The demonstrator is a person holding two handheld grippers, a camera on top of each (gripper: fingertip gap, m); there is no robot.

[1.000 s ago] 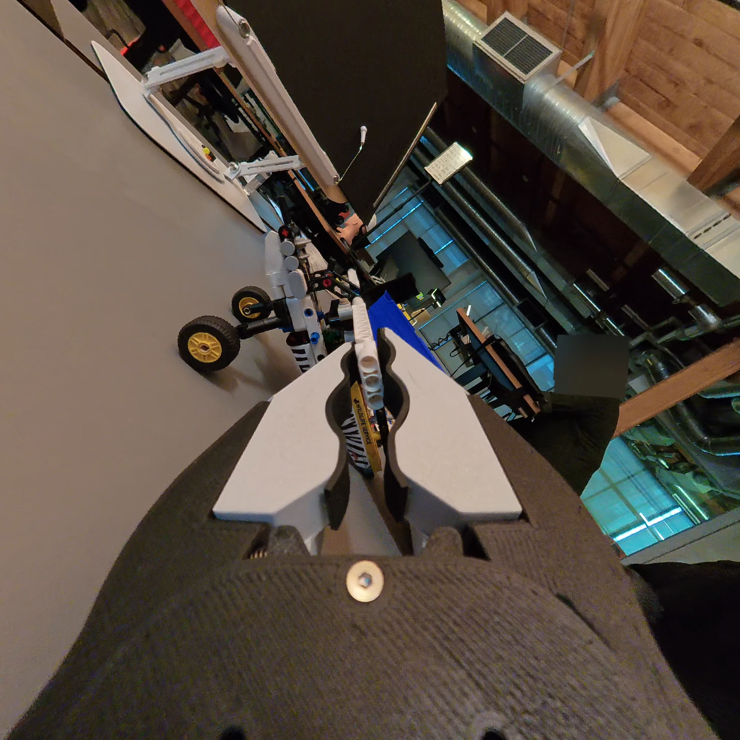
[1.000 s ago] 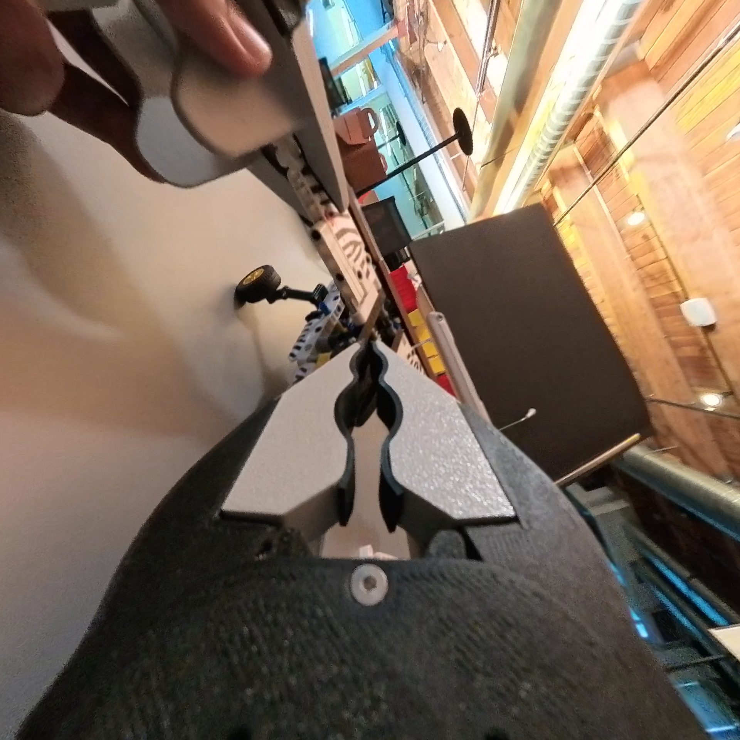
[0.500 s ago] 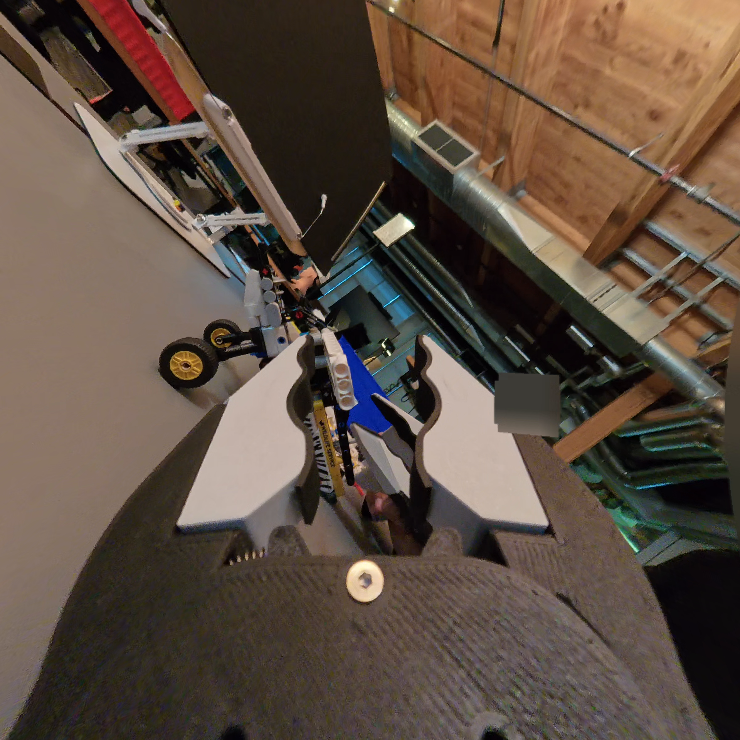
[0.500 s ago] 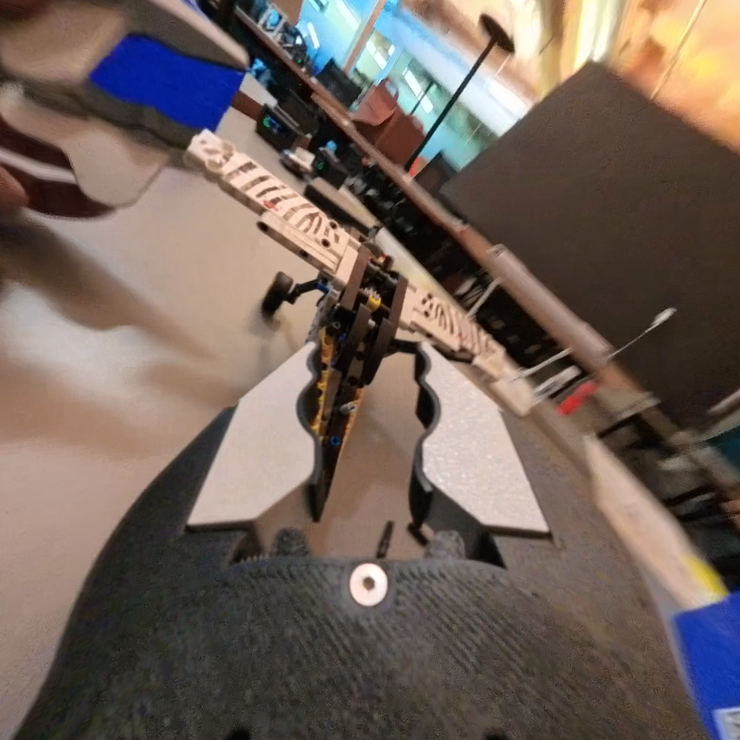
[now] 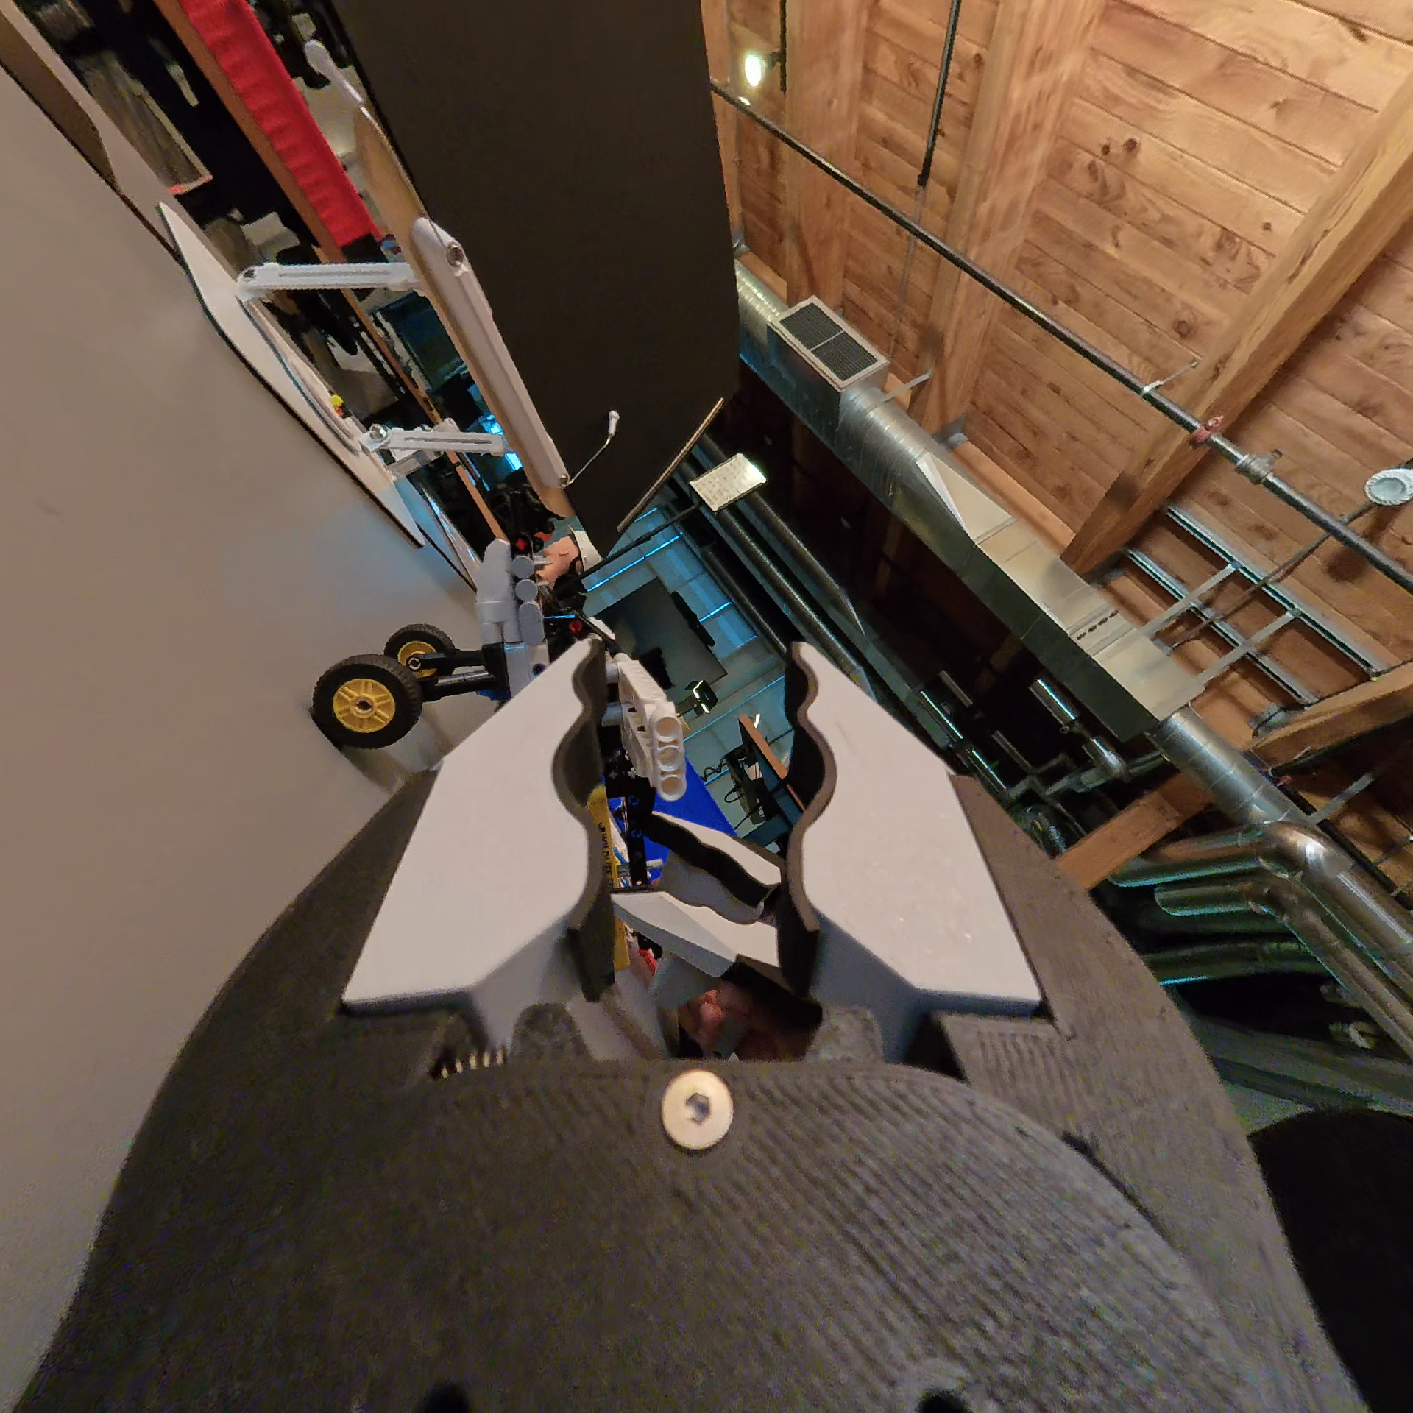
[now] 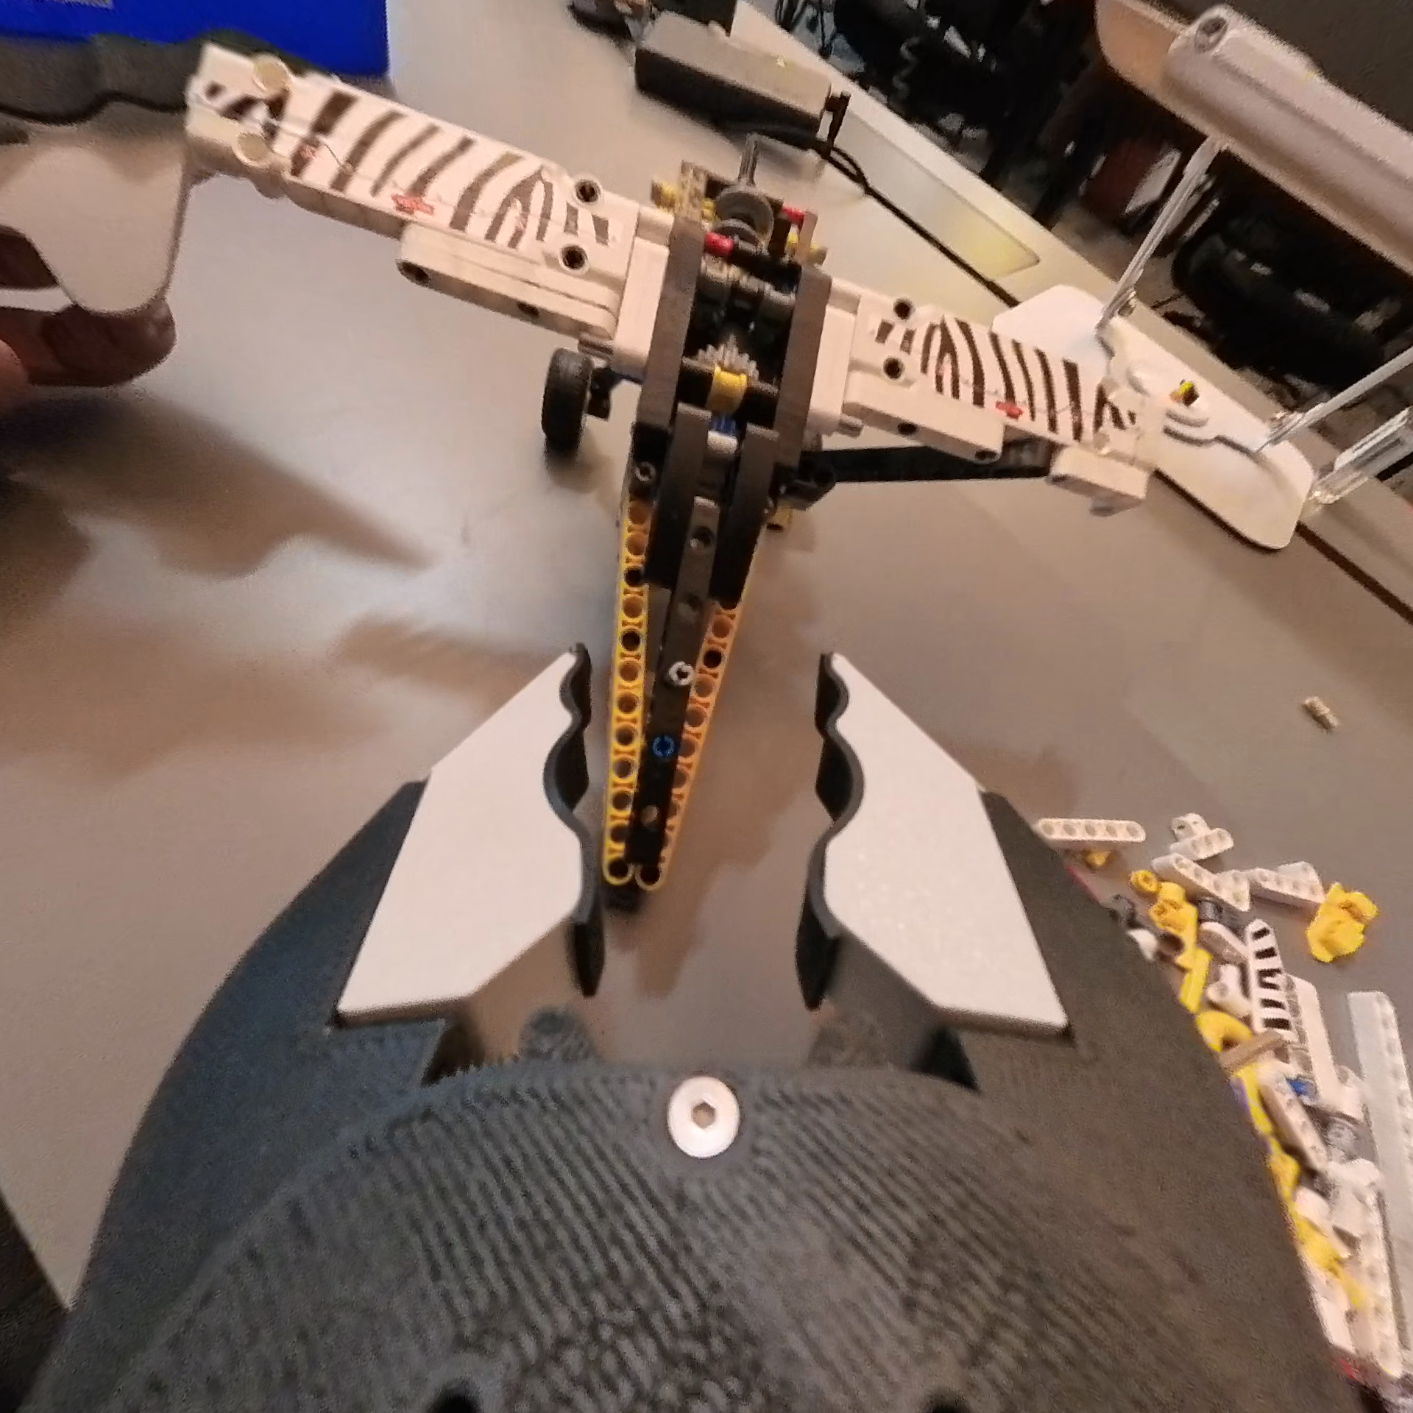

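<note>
A toy plane built of bricks, with zebra-striped white wings [image 6: 428, 176] and a yellow and black tail [image 6: 650, 749], stands on the grey table [image 6: 306, 535]. My right gripper [image 6: 703, 661] is open around the tail, which lies near the left finger with a clear gap on the right. My left gripper [image 5: 694, 654] is open around the white wing tip [image 5: 657, 738], which lies beside the left pad [image 5: 581, 734] and is not pinched. The plane's yellow-hubbed wheels [image 5: 365, 700] rest on the table. The right gripper also shows beyond my left fingers [image 5: 719, 879].
A pile of loose white, yellow and striped bricks [image 6: 1239, 956] lies on the table at the right. A white stand base [image 6: 1223, 474] with clear rods sits behind the right wing. A black device [image 6: 734, 76] lies at the back. A small loose part [image 6: 1320, 715] lies right of the tail.
Both grippers were shut a second ago, the left on the white wing tip. Both have opened since. The right wrist view has swung round to look along the tail.
</note>
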